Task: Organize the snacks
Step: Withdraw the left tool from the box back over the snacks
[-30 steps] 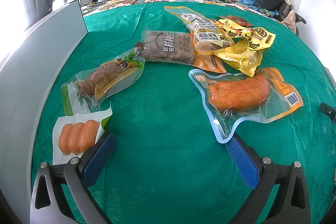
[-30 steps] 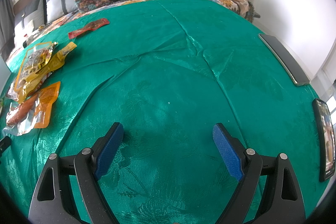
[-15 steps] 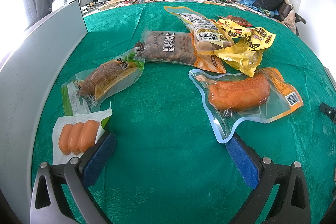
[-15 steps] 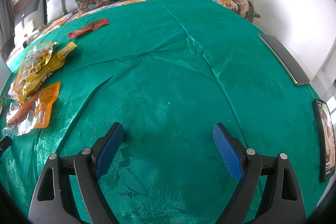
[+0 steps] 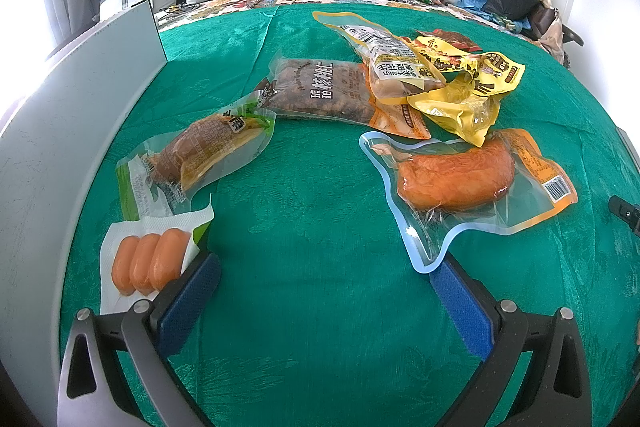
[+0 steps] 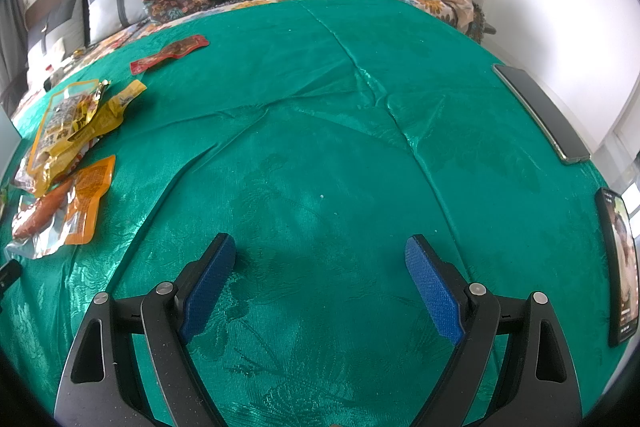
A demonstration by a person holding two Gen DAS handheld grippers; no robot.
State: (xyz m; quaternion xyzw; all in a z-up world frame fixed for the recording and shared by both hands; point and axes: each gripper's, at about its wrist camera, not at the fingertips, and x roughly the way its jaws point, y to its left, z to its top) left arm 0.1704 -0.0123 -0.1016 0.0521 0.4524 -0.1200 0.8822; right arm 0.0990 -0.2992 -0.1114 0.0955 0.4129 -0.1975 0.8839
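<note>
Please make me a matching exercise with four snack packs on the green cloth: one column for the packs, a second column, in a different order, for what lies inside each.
Packs:
1. white pack
2. blue-rimmed clear pouch
3. dark pack with white lettering
4. green-edged clear pack

Contents:
A. one brown wrapped piece
B. three small orange sausages
C. dark brown bits
D. one large orange piece

Pairs: 1-B, 2-D, 3-C, 4-A
</note>
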